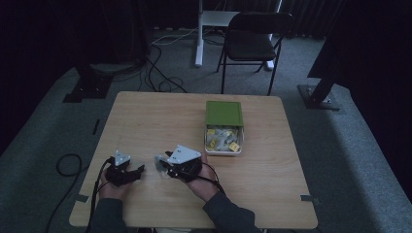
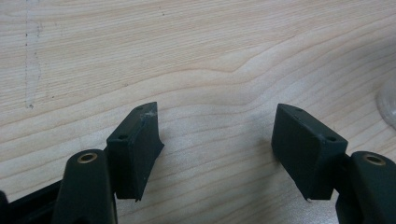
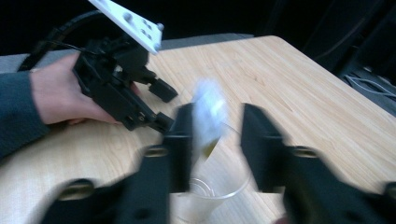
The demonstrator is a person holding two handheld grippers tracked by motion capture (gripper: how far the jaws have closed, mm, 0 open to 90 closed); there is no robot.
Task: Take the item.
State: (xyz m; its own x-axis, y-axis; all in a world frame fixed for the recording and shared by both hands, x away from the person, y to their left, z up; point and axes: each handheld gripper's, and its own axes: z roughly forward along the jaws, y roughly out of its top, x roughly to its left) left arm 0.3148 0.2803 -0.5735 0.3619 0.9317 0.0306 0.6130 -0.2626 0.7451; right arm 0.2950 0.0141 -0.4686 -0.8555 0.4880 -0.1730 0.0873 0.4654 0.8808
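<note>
The wooden table (image 1: 145, 121) carried a tray (image 1: 241, 143) of small yellow and pale packets under a green lid (image 1: 224, 113), well apart from both grippers. The left gripper (image 2: 217, 140) rested near the front edge, its 2 jaws wide apart over bare wood. The right gripper (image 3: 217, 140) was blurred, jaws parted around a small pale packet (image 3: 208, 112) above a clear plastic cup (image 3: 205, 196).

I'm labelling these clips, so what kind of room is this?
Probably a recording lab or studio, not a home: dark curtains behind, a folding chair, loose cables on grey carpet, stand bases beside a lone wooden table.
</note>
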